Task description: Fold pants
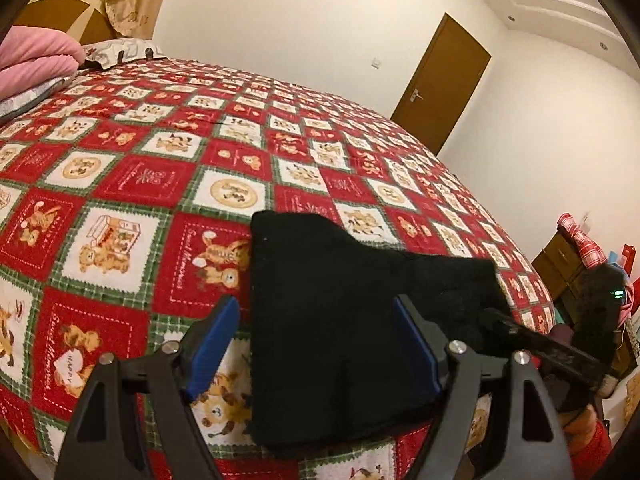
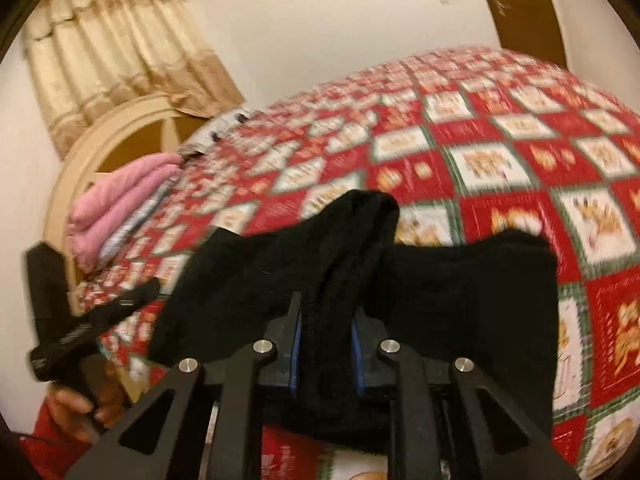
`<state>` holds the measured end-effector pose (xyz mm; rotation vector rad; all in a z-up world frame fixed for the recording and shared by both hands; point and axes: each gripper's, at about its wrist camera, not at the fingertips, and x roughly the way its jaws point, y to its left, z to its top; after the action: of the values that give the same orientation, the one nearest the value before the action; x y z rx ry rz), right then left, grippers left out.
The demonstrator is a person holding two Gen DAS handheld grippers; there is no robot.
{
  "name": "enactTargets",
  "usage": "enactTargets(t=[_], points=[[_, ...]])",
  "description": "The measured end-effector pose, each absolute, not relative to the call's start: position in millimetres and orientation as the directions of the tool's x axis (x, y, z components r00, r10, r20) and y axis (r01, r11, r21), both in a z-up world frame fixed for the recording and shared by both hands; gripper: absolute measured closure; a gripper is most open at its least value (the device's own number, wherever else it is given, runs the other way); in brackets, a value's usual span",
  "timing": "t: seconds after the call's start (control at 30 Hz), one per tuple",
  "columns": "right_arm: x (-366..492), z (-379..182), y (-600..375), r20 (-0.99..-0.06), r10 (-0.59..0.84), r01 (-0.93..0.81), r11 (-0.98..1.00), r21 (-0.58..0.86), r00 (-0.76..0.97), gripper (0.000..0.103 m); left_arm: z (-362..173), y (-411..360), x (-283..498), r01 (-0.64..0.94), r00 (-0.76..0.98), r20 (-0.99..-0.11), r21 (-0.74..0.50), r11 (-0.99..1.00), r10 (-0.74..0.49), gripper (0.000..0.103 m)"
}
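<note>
Pants (image 1: 340,320), black and partly folded, lie on the bed (image 1: 160,168) near its close edge, over a red, white and green checked bedspread with bear pictures. Your left gripper (image 1: 316,344) holds its jaws wide apart over the pants, pads clear of the cloth. Your right gripper (image 2: 326,344) has its jaws clamped on a bunched ridge of the black fabric, lifting it slightly. Pink bedding (image 2: 116,208) is stacked by the headboard (image 2: 104,148), well apart from the pants.

Patchwork bedspread (image 1: 168,152), pink blanket (image 1: 36,60), brown door (image 1: 444,80), beige curtain (image 2: 116,52).
</note>
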<state>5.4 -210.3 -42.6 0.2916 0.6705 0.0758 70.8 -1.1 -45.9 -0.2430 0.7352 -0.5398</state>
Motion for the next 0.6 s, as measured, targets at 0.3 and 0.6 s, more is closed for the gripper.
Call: enactTargets(t=[0.3, 0.6], points=[[-35, -26, -258, -0.610, 0.062, 0.094, 0.971, 0.221, 0.790, 0.083, -33, -12, 67, 0.420, 0.636, -0.552, -0.339, 0.842, -0.540, 0.022], [-31, -77, -291, -0.664, 0.046, 0.177, 0.948, 0.264, 0.746, 0.076, -41, -29, 65, 0.425, 0.633, -0.603, -0.253, 0.869, -0.486, 0.022]])
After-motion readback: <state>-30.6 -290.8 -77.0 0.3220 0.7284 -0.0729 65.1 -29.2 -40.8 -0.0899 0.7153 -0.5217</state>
